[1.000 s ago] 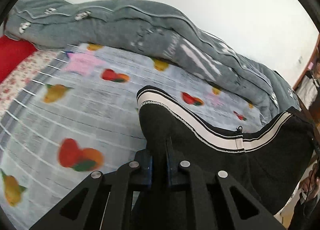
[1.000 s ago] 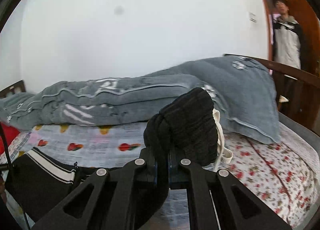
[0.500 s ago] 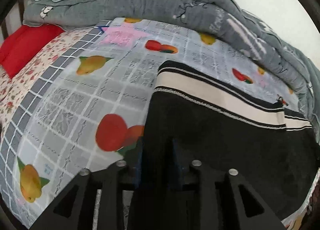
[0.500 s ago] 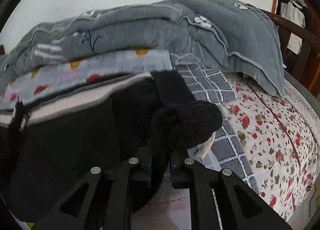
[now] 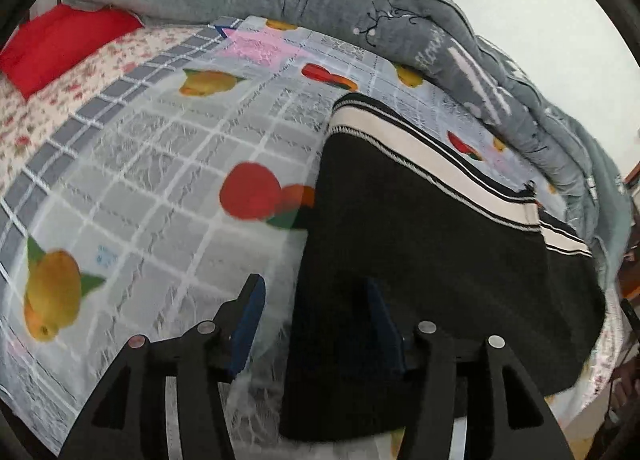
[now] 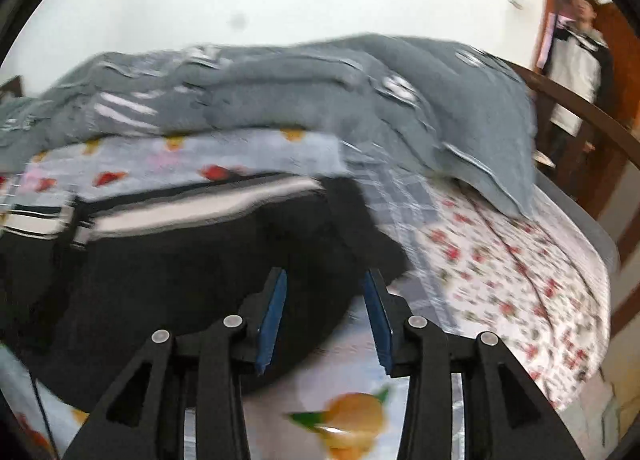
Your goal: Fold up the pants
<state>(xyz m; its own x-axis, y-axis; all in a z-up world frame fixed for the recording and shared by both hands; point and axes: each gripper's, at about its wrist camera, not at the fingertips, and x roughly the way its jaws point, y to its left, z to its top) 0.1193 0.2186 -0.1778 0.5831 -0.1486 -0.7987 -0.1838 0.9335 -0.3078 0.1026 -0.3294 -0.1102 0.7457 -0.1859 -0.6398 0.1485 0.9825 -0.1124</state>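
The black pants (image 5: pixel 420 260) with a cream and black side stripe (image 5: pixel 432 155) lie flat on the fruit-print sheet (image 5: pixel 152 179). My left gripper (image 5: pixel 314 300) is open, its jaws straddling the pants' left edge near me. In the right wrist view the pants (image 6: pixel 180 272) lie to the left and centre. My right gripper (image 6: pixel 324 296) is open, its jaws apart over the pants' right end, holding nothing. The right view is blurred.
A rolled grey duvet (image 5: pixel 360 11) runs along the far side of the bed against the wall. A red pillow (image 5: pixel 60 43) lies far left. A floral sheet (image 6: pixel 512 260) covers the right end. A wooden bed rail (image 6: pixel 592 119) and a standing person (image 6: pixel 576 71) are at right.
Both grippers lowered the pants onto the bed and opened, letting go of the cloth. The pants now lie flat instead of hanging bunched in the jaws.
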